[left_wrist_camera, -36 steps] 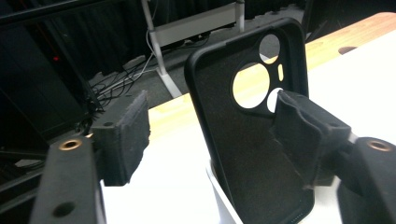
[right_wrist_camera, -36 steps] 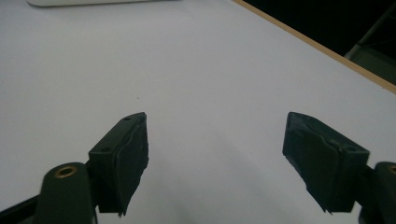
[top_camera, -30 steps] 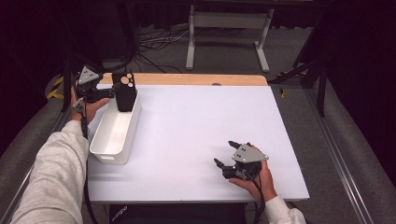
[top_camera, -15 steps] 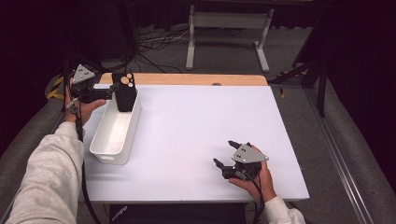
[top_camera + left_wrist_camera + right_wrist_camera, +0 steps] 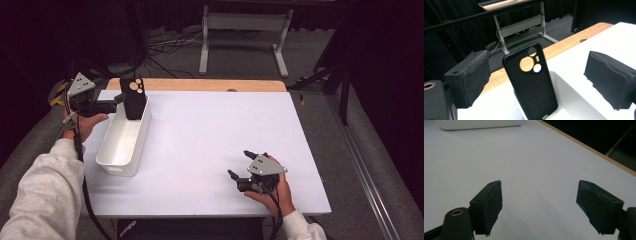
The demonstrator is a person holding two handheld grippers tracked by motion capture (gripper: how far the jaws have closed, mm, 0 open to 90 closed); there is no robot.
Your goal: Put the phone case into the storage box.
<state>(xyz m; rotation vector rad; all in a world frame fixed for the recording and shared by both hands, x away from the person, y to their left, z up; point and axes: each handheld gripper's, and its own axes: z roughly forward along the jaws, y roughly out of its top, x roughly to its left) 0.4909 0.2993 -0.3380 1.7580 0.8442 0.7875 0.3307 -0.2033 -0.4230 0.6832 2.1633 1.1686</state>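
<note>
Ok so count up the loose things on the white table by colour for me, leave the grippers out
Black: 1, the phone case leaning upright at the far end of the bin.
White: 1, the bin at the table's left side.
Total: 2.

The left claw (image 5: 119, 100) has just been opening its jaws and now stands clear of the black phone case (image 5: 134, 98), drawn back toward the worktop's left edge. The case leans upright, unheld, at the far end of the white bin (image 5: 122, 145).
</note>
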